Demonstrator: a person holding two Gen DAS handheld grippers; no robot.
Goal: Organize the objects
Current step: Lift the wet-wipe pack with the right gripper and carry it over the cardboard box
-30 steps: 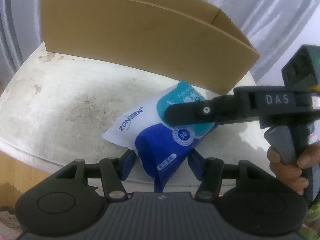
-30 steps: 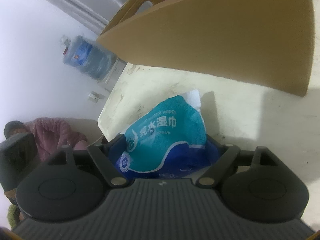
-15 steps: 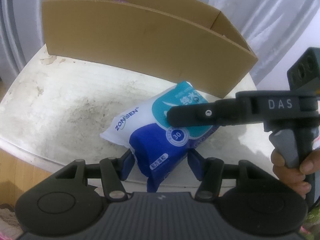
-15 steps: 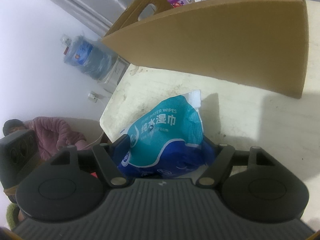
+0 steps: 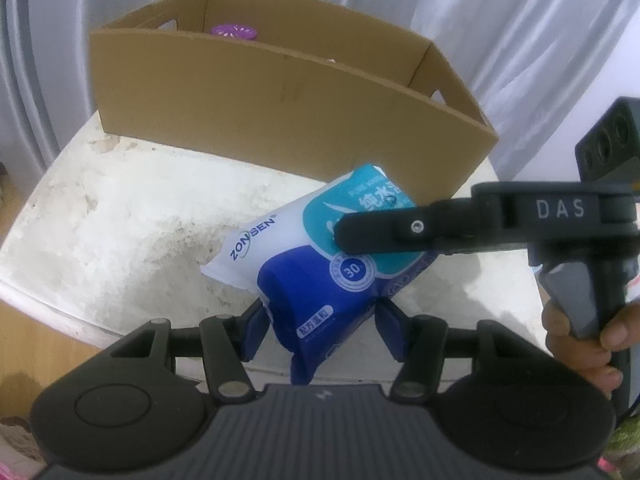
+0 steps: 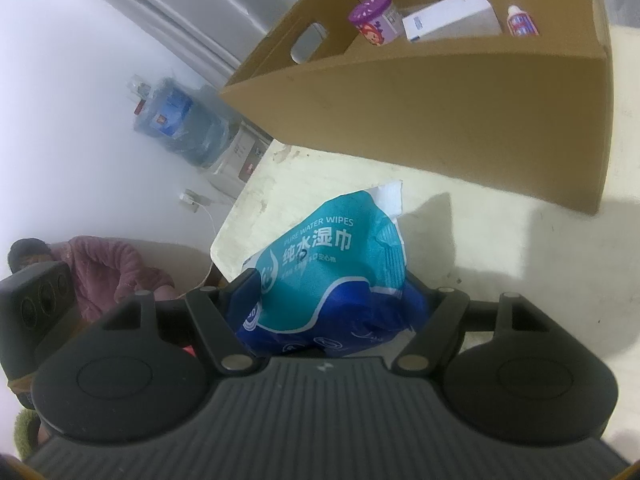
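Wipes pack [image 5: 320,276] sits clamped between both hand-held grippers, left hand-held gripper [image 5: 320,330] at 6 o'clock, right hand-held gripper [image 6: 332,312] at 3, above the bench [image 5: 120,208].

Two close wrist fisheyes, angled down from adjacent sides, both on the wipes pack [image 5: 320,264] and box [image 6: 460,120].

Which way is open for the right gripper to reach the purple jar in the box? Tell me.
Probably none yet: the right gripper is shut on the wipes pack, and the box wall stands between. The jar could likely be reached only over the open top.
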